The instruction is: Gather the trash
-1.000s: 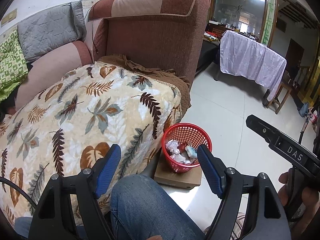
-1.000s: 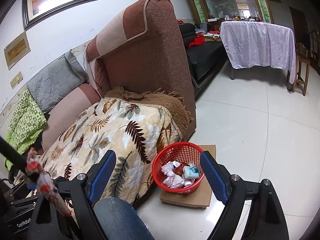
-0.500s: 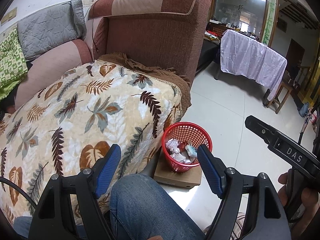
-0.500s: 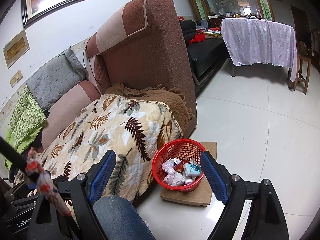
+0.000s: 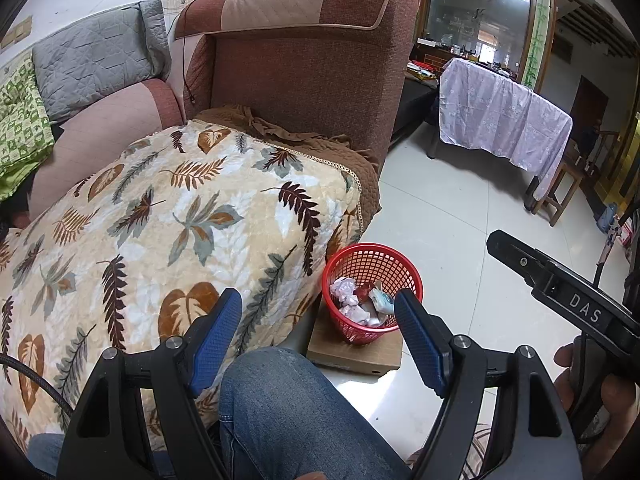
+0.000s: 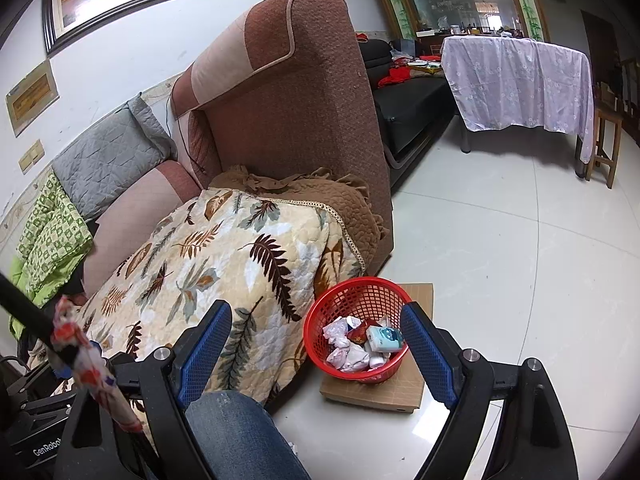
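White floor tiles and a red-brown sofa frame the scene. Left claw released, jaws wide, nothing between them, poised above a denim-clad knee. Right claw likewise spread and empty. Over the last second little changed: both views drifted slightly, no grasp made; judged a pause, with no loose trash in sight. Trash, namely crumpled wrappers and a small tissue pack, lies inside the red mesh basket, which stands on a flat cardboard box on the floor, just beside the leaf-print blanket. Farther off, a cloth-draped table.
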The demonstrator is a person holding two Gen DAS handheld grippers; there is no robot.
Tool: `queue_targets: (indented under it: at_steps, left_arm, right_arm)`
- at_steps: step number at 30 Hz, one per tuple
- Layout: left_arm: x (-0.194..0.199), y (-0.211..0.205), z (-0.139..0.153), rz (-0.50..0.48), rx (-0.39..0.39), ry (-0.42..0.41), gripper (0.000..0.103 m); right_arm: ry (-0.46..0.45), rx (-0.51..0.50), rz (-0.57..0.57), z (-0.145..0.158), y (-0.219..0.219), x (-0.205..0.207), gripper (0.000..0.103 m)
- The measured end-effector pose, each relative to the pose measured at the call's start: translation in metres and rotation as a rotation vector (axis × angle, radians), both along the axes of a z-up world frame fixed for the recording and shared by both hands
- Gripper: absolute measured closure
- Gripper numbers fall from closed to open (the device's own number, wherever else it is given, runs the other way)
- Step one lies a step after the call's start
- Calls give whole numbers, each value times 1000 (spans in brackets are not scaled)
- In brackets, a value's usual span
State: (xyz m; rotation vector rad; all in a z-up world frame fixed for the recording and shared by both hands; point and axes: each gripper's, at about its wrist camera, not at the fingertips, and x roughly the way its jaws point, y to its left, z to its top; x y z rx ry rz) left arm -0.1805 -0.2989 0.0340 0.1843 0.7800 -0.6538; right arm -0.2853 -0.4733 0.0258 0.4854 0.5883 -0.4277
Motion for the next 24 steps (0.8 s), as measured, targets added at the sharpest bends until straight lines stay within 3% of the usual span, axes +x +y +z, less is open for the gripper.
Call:
queue_targets:
  at_steps: [24]
  left_arm:
    - [1,-1,0,-1,0,7,26]
  right_arm:
    - [1,1,1,-1,-1,0,14]
